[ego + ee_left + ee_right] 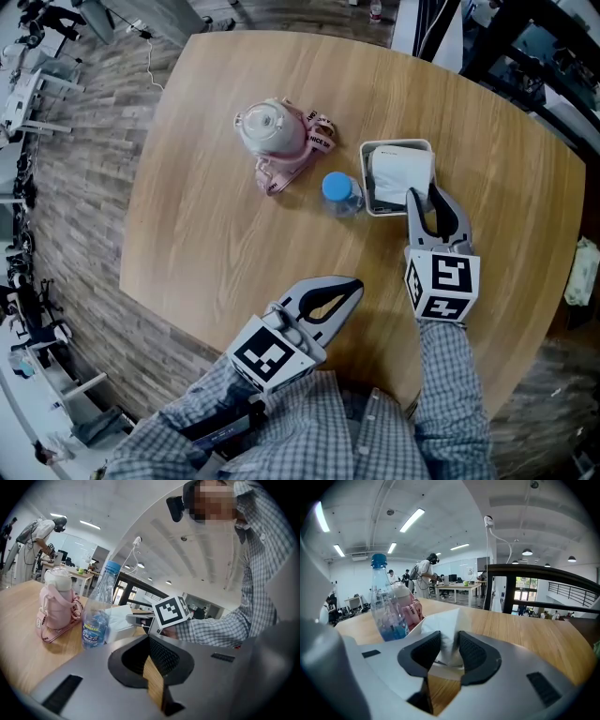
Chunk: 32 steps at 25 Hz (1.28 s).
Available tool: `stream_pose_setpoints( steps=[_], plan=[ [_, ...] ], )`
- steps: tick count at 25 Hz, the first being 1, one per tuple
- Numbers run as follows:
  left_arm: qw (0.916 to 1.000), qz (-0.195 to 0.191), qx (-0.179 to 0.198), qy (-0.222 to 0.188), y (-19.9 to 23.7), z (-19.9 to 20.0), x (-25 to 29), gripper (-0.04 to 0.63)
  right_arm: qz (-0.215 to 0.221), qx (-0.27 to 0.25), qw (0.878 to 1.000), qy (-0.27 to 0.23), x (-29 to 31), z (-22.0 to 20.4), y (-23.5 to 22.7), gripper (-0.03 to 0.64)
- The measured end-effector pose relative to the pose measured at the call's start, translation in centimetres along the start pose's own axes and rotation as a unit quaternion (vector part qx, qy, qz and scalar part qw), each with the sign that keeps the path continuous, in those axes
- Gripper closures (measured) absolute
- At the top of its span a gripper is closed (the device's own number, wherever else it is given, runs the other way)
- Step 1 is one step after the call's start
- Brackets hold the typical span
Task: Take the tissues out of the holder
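Step in hand: first grip on the tissues, not yet the pull. R tongs [423, 193] reach over the near wall of the holder [395, 144], a white box set on the table [216, 253] toward its right side, w/ the bottle [338, 187] just beside its left wall and a pink bag [279, 139] further left. Jaws are part closed, a narrow gap only, and the raised peak of the top tissue [446, 623] stands in that gap; both pads appear to bear on it, so judged a pinch, though light. The tissue stack sits inside the holder, none out on the table. L tongs [353, 284] are held low near the person's body, well apart from the holder, jaws brought together to a thin slit, nothing in them. Next move, as judged: firm up the pinch, then draw straight up and clear of the rim. The holder looks light and unrestrained, so it may lift or slide w/ the pull; L tongs are free to steady it. Risk: sheet tears or slips if grip is only on the tip.
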<state>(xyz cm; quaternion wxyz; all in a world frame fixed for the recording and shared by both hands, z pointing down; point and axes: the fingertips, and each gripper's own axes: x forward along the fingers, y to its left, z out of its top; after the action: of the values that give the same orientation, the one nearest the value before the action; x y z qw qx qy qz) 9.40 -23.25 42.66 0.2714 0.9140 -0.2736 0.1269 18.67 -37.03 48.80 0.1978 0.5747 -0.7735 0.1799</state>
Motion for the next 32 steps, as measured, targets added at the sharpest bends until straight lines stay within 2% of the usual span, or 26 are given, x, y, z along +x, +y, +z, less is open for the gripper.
stream_pose_setpoints(
  steps=[15,19,23,29,32],
  plan=[
    [1.0000,0.000,0.005,0.000,-0.4,0.2,-0.2,0.589,-0.001,0.020,1.000,-0.023,-0.9,1.3,-0.5,0.503],
    [0.9997,-0.006,0.024,-0.002,-0.6,0.3,-0.3,0.589,-0.001,0.026,0.999,-0.027,-1.1,1.7,-0.6,0.503],
    [0.9999,0.001,0.012,-0.005,-0.5,0.4,-0.4,0.589,0.000,0.026,0.999,-0.033,-1.4,2.1,-0.6,0.505],
    [0.9998,0.001,0.015,-0.011,-0.9,0.8,-0.8,0.589,-0.011,0.029,0.999,-0.044,-2.5,3.0,-1.3,0.505],
    [0.9994,-0.005,0.031,-0.015,-1.3,0.9,-0.9,0.589,-0.017,0.030,0.998,-0.048,-3.3,3.2,-1.8,0.505]
  ],
)
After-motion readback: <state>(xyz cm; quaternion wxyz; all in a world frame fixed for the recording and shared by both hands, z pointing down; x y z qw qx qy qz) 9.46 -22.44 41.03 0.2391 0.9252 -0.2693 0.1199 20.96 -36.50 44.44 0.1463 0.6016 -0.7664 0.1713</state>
